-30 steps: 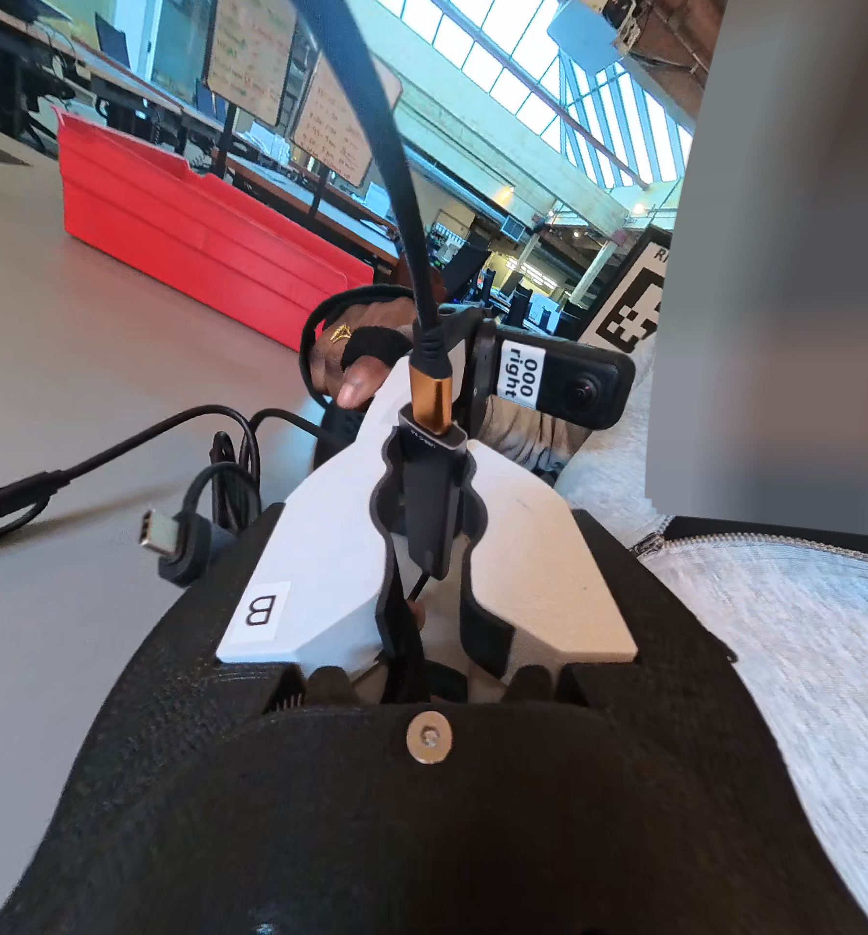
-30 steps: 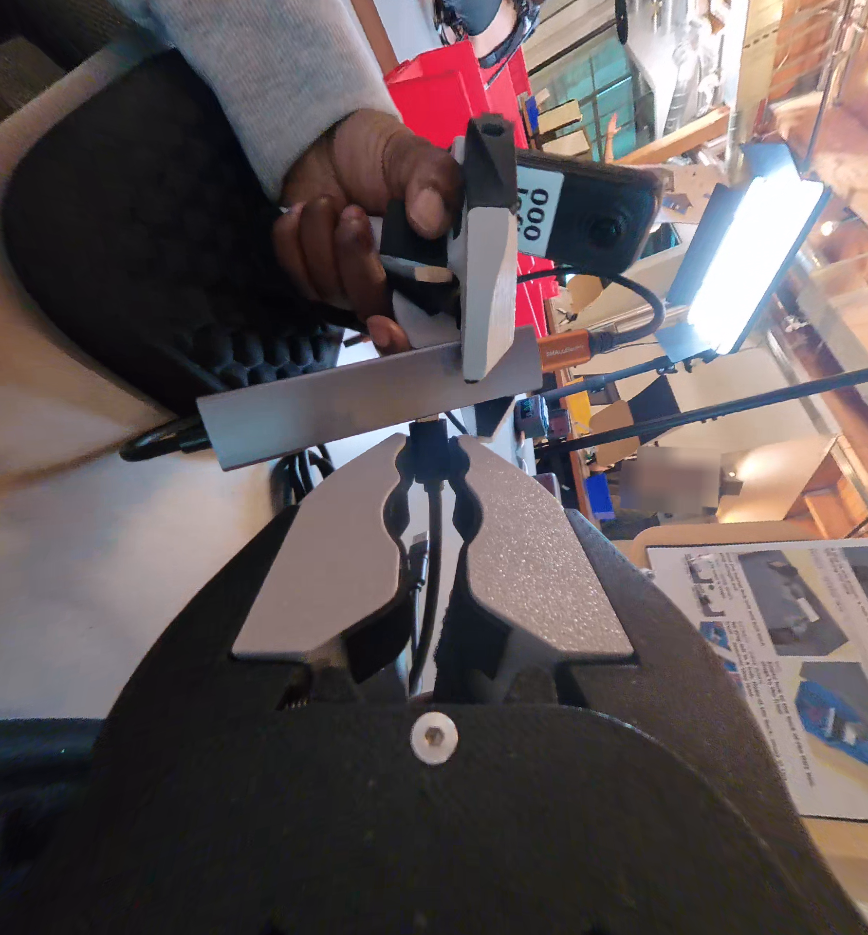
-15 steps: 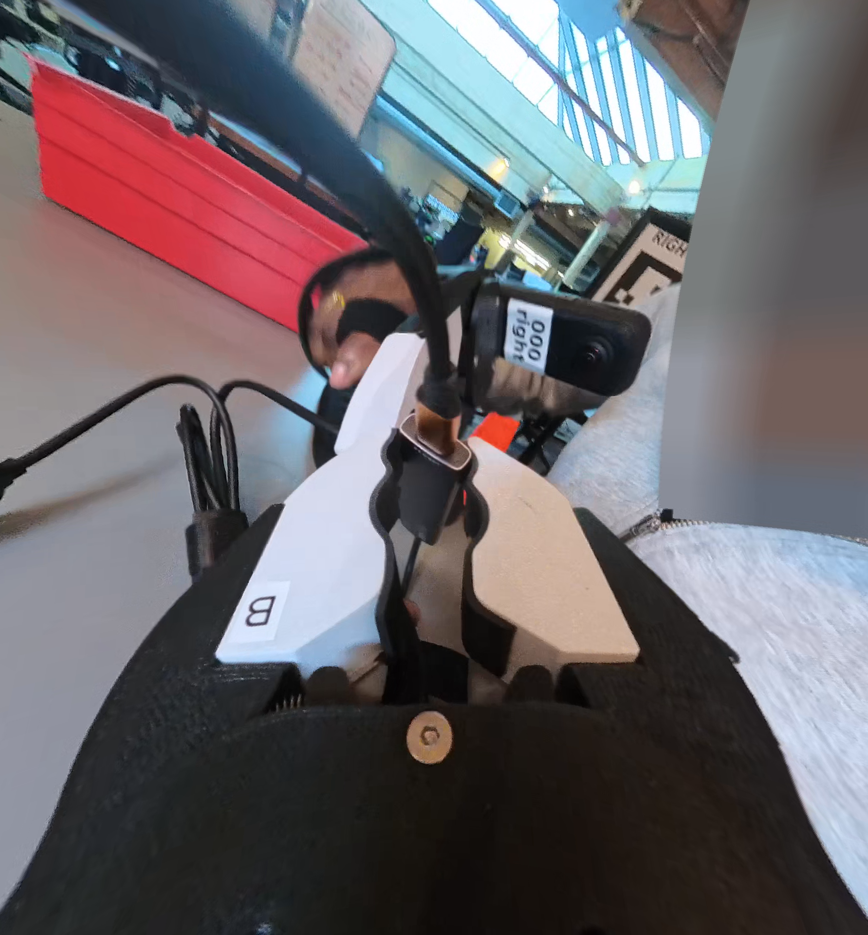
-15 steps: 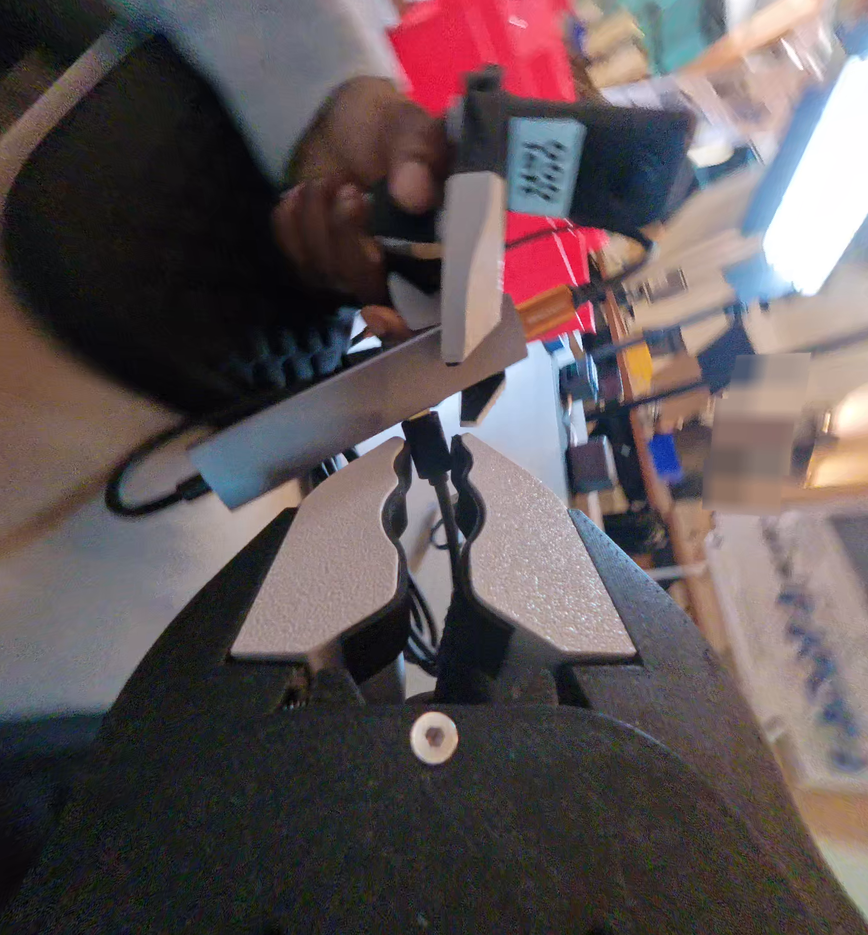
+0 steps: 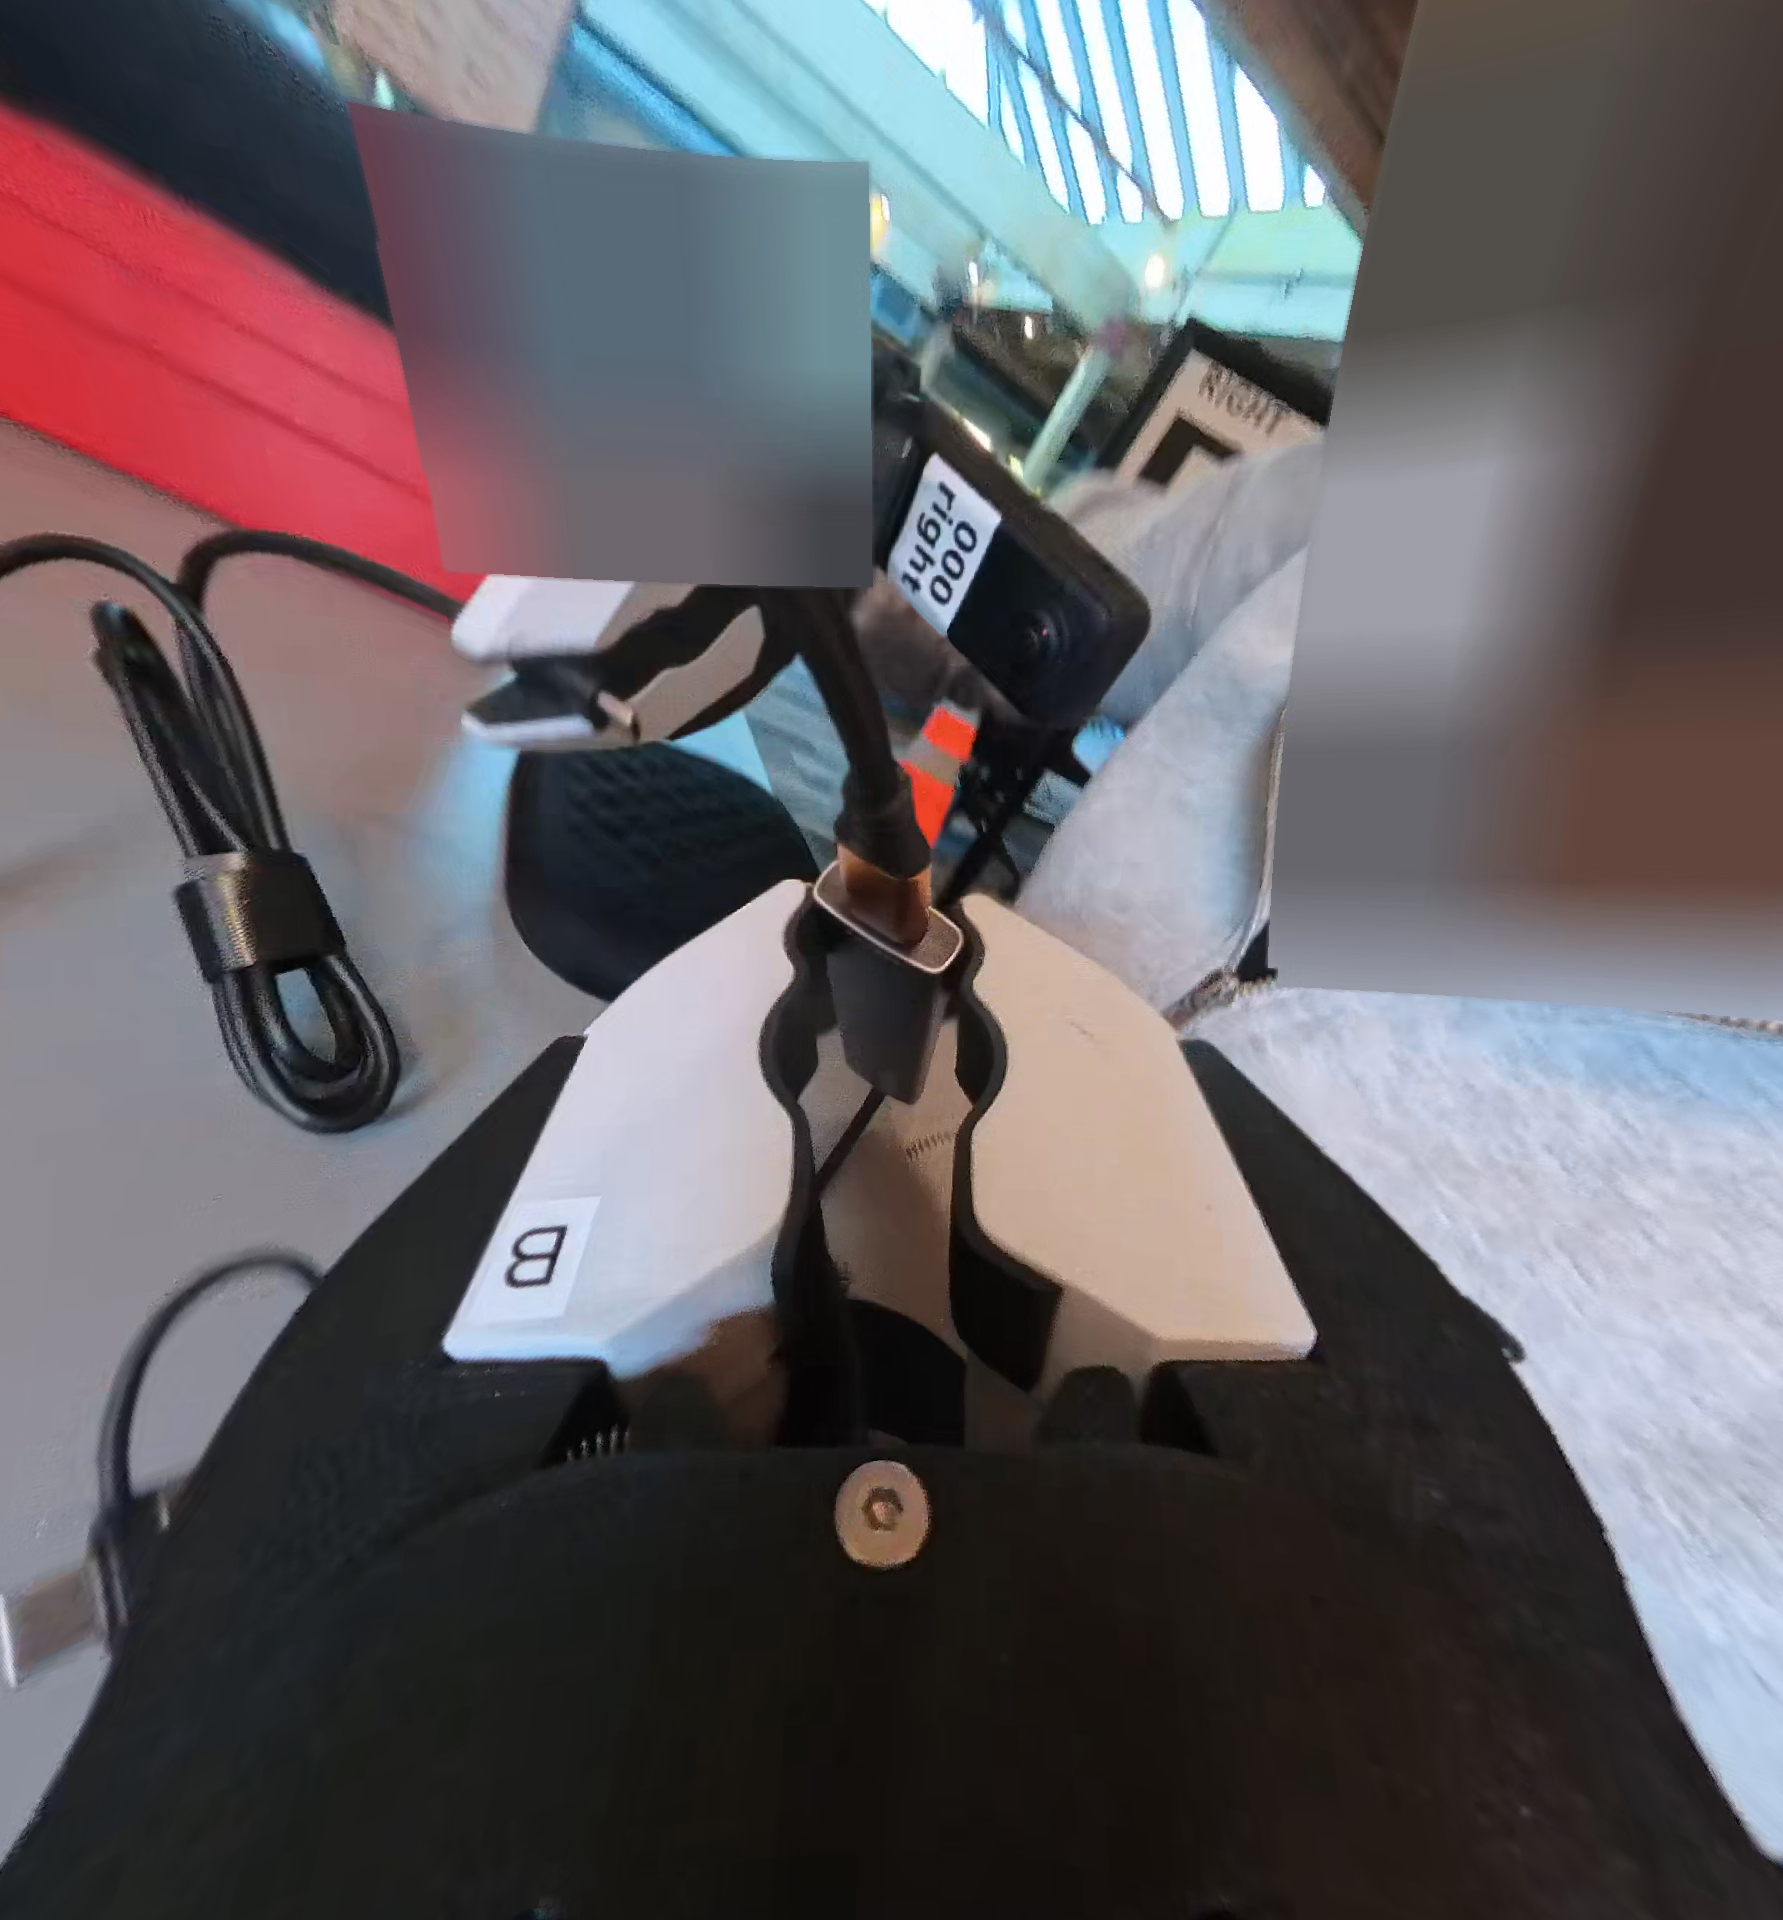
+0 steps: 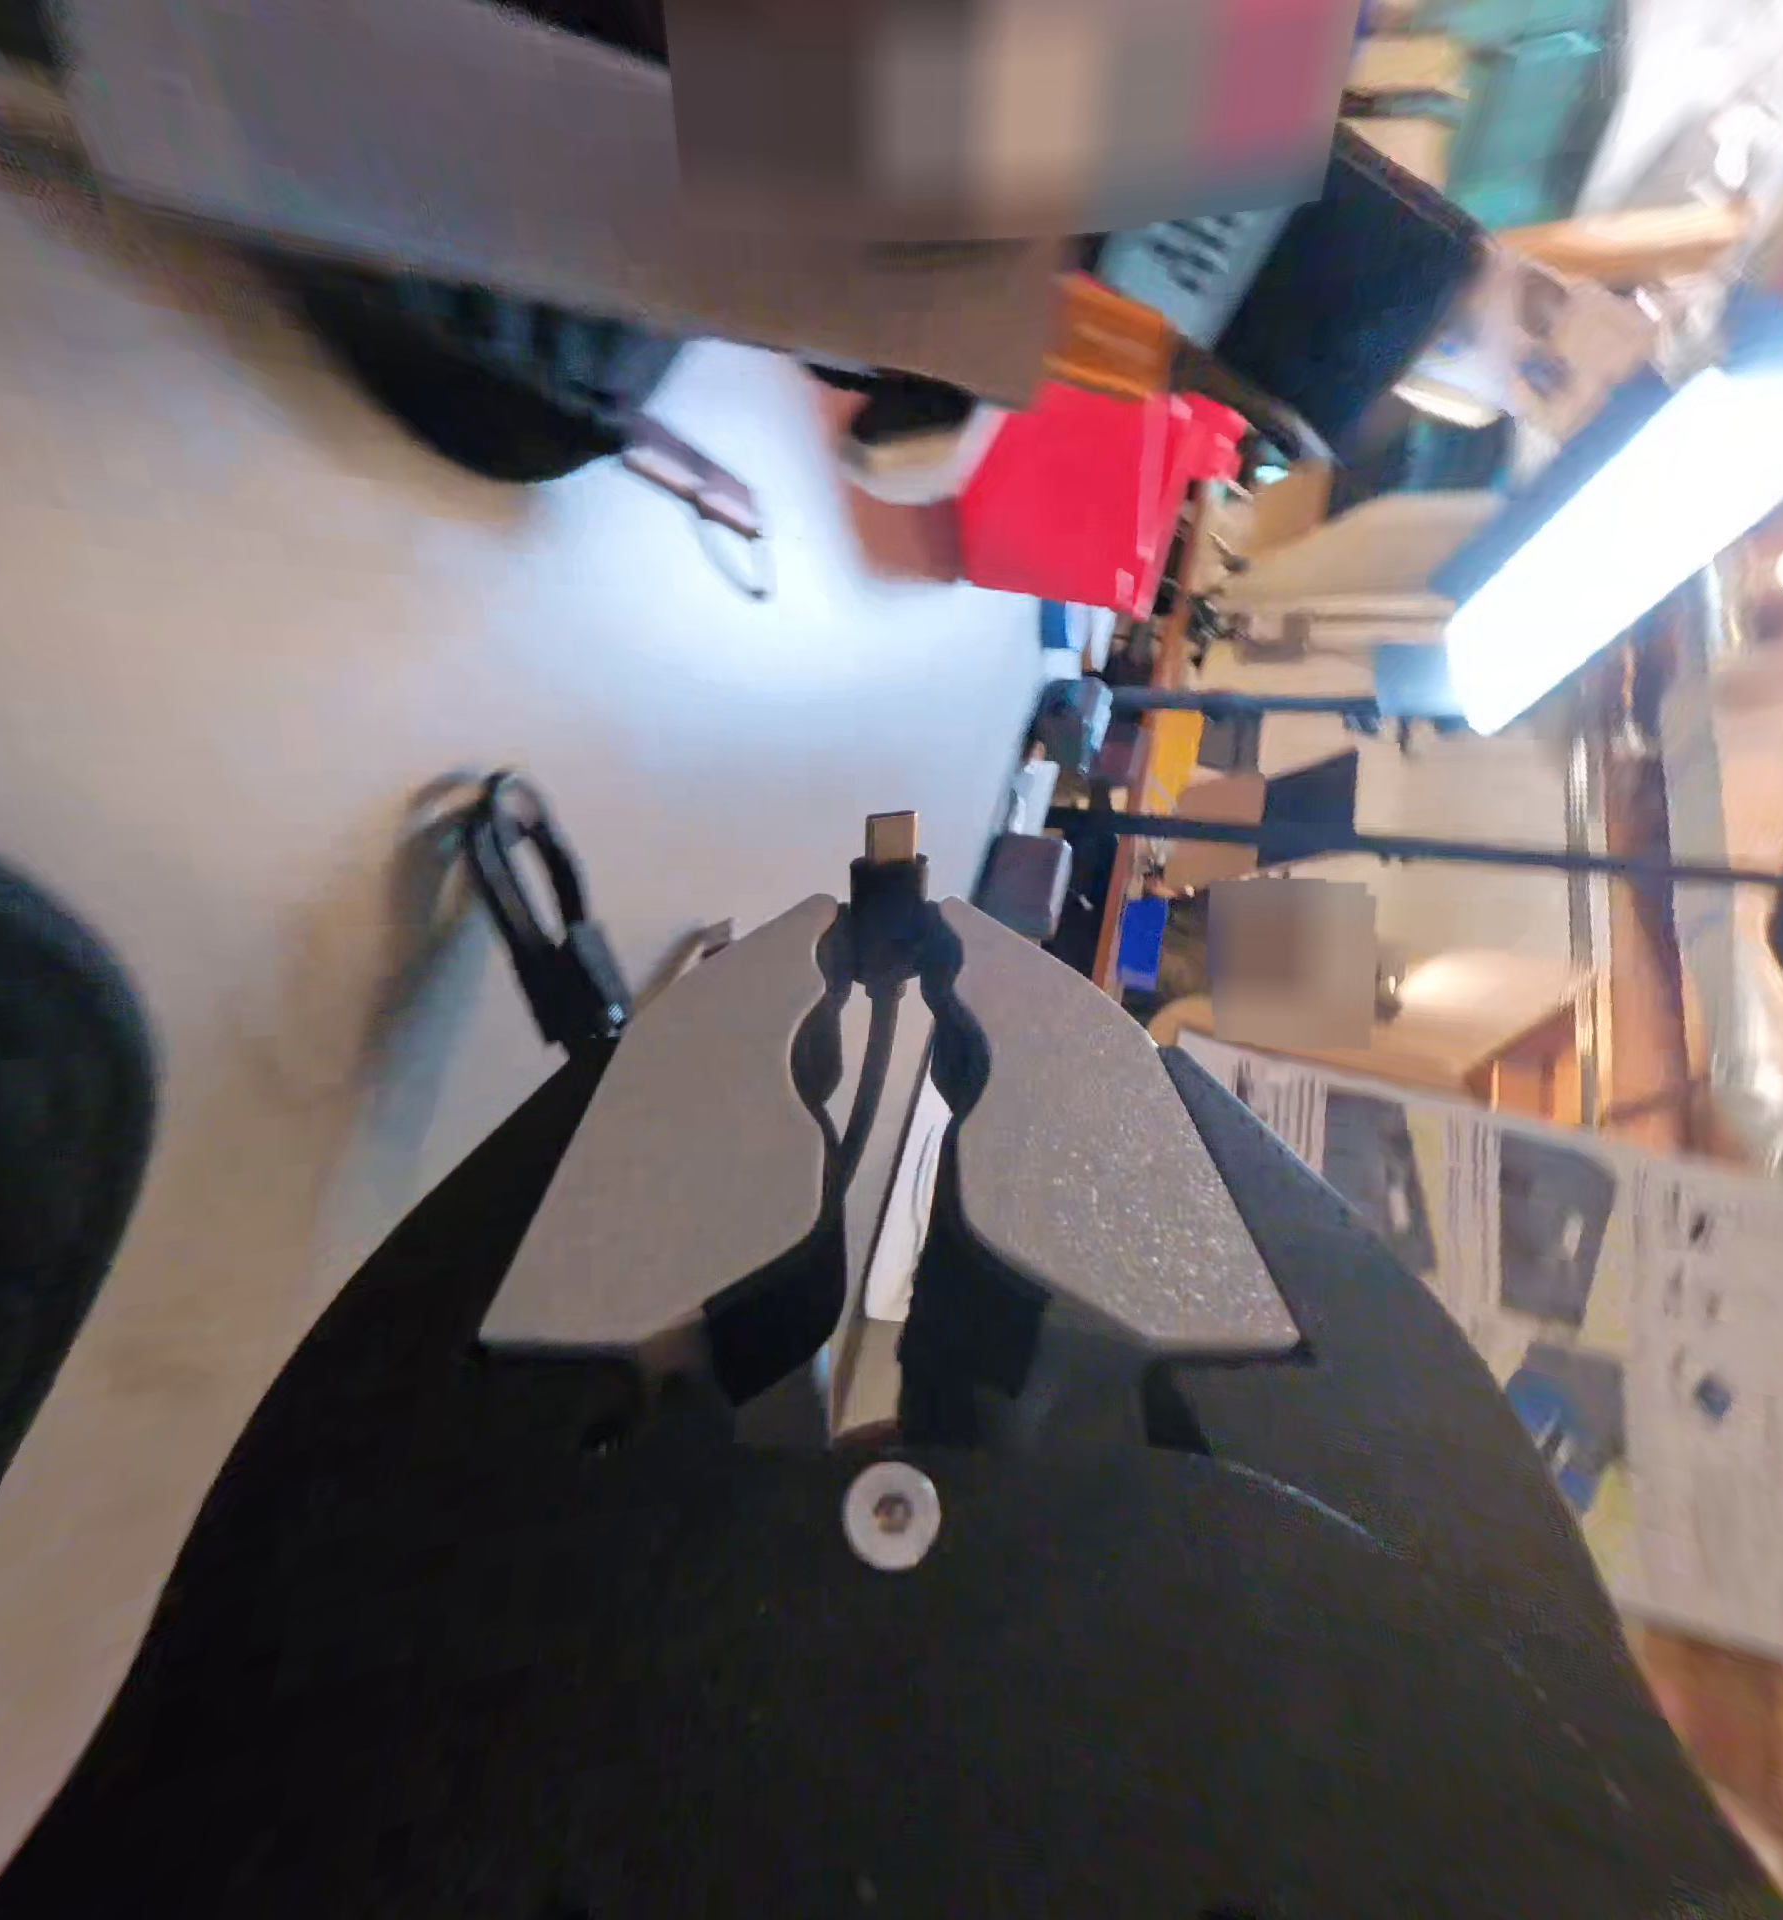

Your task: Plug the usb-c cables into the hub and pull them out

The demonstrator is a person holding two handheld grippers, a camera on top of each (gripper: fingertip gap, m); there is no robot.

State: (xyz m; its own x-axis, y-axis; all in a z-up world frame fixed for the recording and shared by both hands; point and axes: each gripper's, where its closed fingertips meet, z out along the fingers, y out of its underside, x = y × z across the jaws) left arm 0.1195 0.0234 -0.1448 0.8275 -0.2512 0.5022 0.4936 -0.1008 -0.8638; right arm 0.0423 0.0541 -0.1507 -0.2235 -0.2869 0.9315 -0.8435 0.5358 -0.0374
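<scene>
Left gripper [image 5: 882, 997] clamped the hub [image 5: 885, 1003], rigid and light, w/ copper plug [image 5: 879, 883] seated. Right gripper [image 6: 892, 925] pinched a floppy cable's plug [image 6: 889, 878] by its stiff collar.

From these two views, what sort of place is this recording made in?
Probably a shared workshop or lab hall: a skylight roof, a red bin on the work table, and cluttered shelves behind.
</scene>
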